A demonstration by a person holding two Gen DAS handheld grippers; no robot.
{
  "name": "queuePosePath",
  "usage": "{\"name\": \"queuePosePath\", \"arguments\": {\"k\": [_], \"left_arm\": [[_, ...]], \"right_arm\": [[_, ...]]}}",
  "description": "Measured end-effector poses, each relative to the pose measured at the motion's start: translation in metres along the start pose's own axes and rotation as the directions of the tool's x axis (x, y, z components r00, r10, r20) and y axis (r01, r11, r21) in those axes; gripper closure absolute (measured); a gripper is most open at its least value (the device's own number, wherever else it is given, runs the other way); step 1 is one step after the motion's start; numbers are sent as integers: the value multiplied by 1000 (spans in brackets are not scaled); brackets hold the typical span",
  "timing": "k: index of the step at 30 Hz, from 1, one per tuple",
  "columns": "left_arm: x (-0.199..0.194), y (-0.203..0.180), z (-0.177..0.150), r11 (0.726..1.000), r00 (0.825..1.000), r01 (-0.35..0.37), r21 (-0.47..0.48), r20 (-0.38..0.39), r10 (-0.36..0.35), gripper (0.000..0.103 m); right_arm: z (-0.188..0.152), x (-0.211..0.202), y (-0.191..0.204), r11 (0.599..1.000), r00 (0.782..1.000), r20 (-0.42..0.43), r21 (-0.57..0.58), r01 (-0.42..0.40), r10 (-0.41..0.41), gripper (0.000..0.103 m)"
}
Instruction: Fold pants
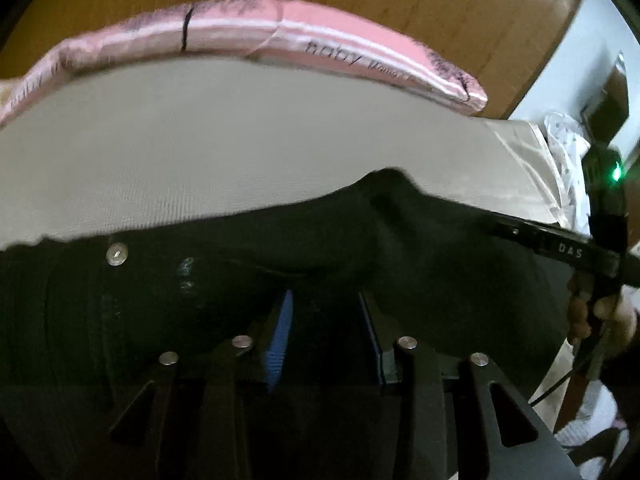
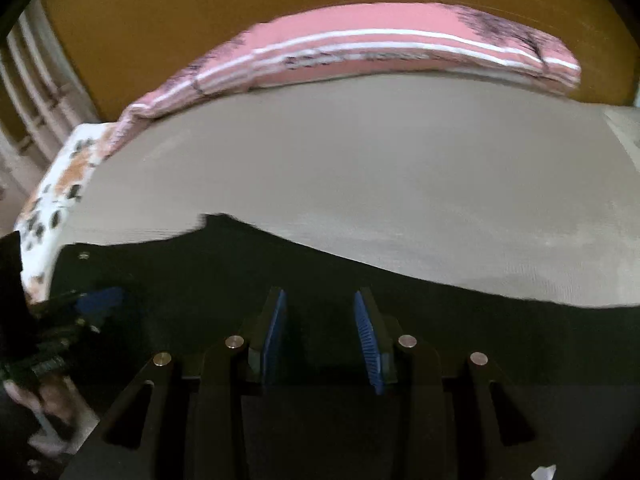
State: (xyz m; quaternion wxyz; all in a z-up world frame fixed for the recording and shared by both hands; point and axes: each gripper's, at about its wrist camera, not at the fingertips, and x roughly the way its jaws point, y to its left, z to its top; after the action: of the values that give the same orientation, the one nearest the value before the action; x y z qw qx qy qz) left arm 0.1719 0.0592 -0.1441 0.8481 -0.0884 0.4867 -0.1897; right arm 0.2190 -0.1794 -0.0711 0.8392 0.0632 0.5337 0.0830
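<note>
The pants [image 1: 240, 280] are black and lie on the bed [image 1: 200, 152], spread across the near part of its grey-beige cover, with the far half of the cover bare up to the pink pillow [image 1: 340, 36] at the headboard. A metal button [image 1: 116, 253] shows toward the left of the left wrist view, so the waistband is probably at that side. The left hand-held gripper [image 1: 326, 340] hangs over the cloth with its blue pads part way spread; whether any fabric sits between them cannot be told, since black cloth and black fingers run together there. The right hand-held gripper [image 2: 320, 336] is likewise part way spread above the pants, and nothing is seen pinched between its pads. The pants look soft and limp, with a raised ridge [image 1: 388, 184] along their far edge; they should drape, sag and slide rather than hold a shape, and are likely light enough for a pinch at each end. Good places to take hold would be the thicker, stiffer parts: the waistband near the button for one side, and a hem or seam edge for the other, gripping through both layers so the lower one does not stay behind. The smooth cover may let the cloth drag along it.
</note>
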Motion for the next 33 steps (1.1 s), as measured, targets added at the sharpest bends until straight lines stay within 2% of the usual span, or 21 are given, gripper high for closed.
{"name": "queuePosePath", "arguments": {"k": [2,4,5,8,10,12,14,17,21,23,27,30,33], "left_arm": [[-1,9,0,1000,1000,15,-27,0,-15,80],[-3,17,0,997,1000,28,-73,-3,-28,88],[-3,21,-1,995,999,33,-94,-5,-34,91],[-4,28,-3,992,999,49,-120,-7,-50,91],[-3,22,-1,996,1000,20,-89,-11,-21,91],[-4,17,0,998,1000,-5,-70,-15,4,91],[-6,15,-1,997,1000,-3,-83,-19,2,90],[-8,11,-1,996,1000,-17,-91,-17,15,85],[-16,-8,-9,997,998,-61,-42,-9,60,74],[-19,-20,-12,998,998,-67,-6,1,67,69],[-20,-50,-20,996,998,-56,68,-7,56,66],[-16,-72,-24,993,999,-36,114,-23,39,64],[-10,-90,-28,989,998,-16,148,-49,24,63]], "right_arm": [[-6,4,-21,997,997,3,23,74,-74,77],[-8,-1,-46,995,997,28,74,69,-71,94],[-8,-3,-52,992,996,26,92,81,-84,95],[-14,-14,-82,982,991,29,144,126,-131,95],[-18,-21,-98,978,993,30,179,111,-118,95],[-24,-31,-111,969,991,30,218,118,-128,87],[-33,-50,-122,960,992,59,266,89,-109,80],[-52,-82,-143,939,990,91,338,67,-104,75],[-98,-127,-177,886,986,117,461,51,-117,75],[-125,-147,-199,846,982,123,530,56,-142,75],[-174,-174,-237,756,973,116,650,76,-197,74],[-205,-185,-261,682,972,125,730,45,-198,74],[-224,-189,-279,638,969,148,770,11,-196,74]]}}
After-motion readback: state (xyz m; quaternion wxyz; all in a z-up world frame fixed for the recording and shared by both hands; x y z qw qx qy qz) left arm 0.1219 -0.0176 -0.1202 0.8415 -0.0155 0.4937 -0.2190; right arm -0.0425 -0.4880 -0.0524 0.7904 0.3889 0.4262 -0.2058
